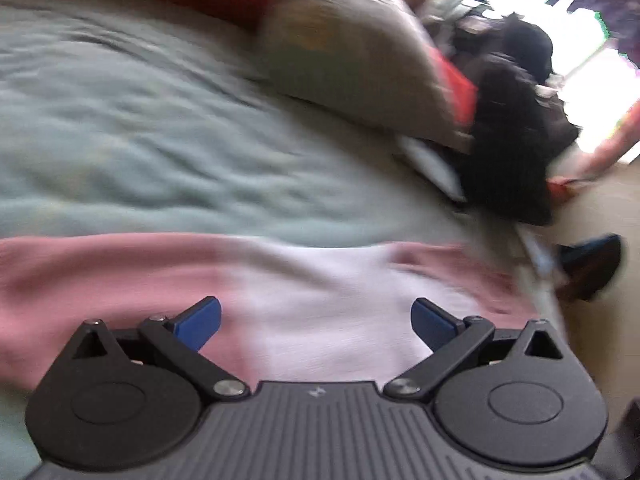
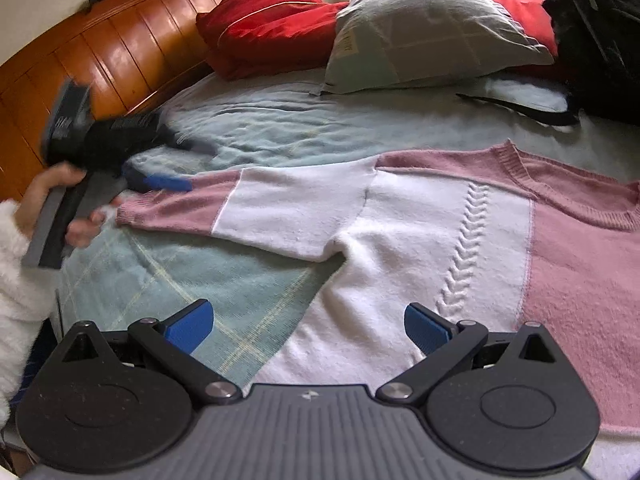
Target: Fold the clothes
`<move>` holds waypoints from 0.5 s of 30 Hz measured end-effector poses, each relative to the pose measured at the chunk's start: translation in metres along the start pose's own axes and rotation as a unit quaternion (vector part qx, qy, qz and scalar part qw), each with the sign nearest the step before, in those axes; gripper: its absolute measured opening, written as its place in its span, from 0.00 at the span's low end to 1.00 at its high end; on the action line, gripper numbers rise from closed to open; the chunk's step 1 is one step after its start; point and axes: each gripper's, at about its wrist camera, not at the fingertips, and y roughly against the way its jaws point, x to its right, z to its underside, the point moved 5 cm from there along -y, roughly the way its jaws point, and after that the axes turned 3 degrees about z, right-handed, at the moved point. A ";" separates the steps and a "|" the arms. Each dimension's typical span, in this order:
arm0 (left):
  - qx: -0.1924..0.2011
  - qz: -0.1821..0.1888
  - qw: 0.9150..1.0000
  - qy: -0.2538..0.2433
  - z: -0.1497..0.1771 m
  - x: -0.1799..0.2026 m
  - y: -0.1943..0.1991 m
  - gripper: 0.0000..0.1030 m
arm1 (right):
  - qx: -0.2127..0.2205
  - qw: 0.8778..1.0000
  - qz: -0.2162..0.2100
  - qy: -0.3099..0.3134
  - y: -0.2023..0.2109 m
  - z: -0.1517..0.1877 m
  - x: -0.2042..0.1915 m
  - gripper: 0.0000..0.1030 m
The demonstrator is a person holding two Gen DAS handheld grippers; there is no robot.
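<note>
— What did the surface look like?

— A bed covered with a pale green blanket (image 2: 256, 128) crossed by faint yellow lines. A pink-and-white knit sweater (image 2: 420, 240) lay spread flat on it, one sleeve stretched out to the left, the neckline on the far right.

— And the room around it?

— A glossy wooden headboard (image 2: 100, 64) ran along the far left. At the far end sat a red pillow (image 2: 272, 20) and a grey pillow (image 2: 436, 28), with something black (image 2: 600, 32) heaped at the far right. The left wrist view was badly blurred, with a bright window beyond.

— The claws?

— The right claw (image 2: 308, 328) hung with its blue fingers spread wide over the sweater's near hem, holding nothing. The left claw (image 1: 316, 322) was likewise wide apart and empty above the sleeve; from the right view it showed by the cuff, gripped by a hand (image 2: 52, 196) in a fluffy white sleeve (image 2: 20, 300).
</note>
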 end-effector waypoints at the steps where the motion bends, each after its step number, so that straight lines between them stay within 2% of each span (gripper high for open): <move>1: -0.007 0.009 1.000 -0.006 -0.002 0.009 -0.015 0.98 | 0.001 1.000 0.002 -0.001 0.001 0.001 0.002 1.00; 3: -0.025 0.002 1.000 -0.016 -0.002 0.018 -0.046 0.98 | 0.003 1.000 0.005 -0.007 0.004 0.001 0.007 1.00; 6: -0.044 -0.038 0.998 -0.011 -0.003 0.011 -0.081 0.98 | 0.006 1.000 0.004 -0.004 0.007 0.003 0.012 1.00; 12: -0.007 -0.054 0.998 -0.008 -0.026 0.007 -0.100 0.99 | 0.005 1.000 0.019 -0.006 0.006 0.008 0.027 1.00; 15: 0.000 -0.050 0.999 -0.012 -0.029 0.013 -0.091 0.99 | 0.010 1.000 0.017 -0.017 0.012 0.011 0.032 1.00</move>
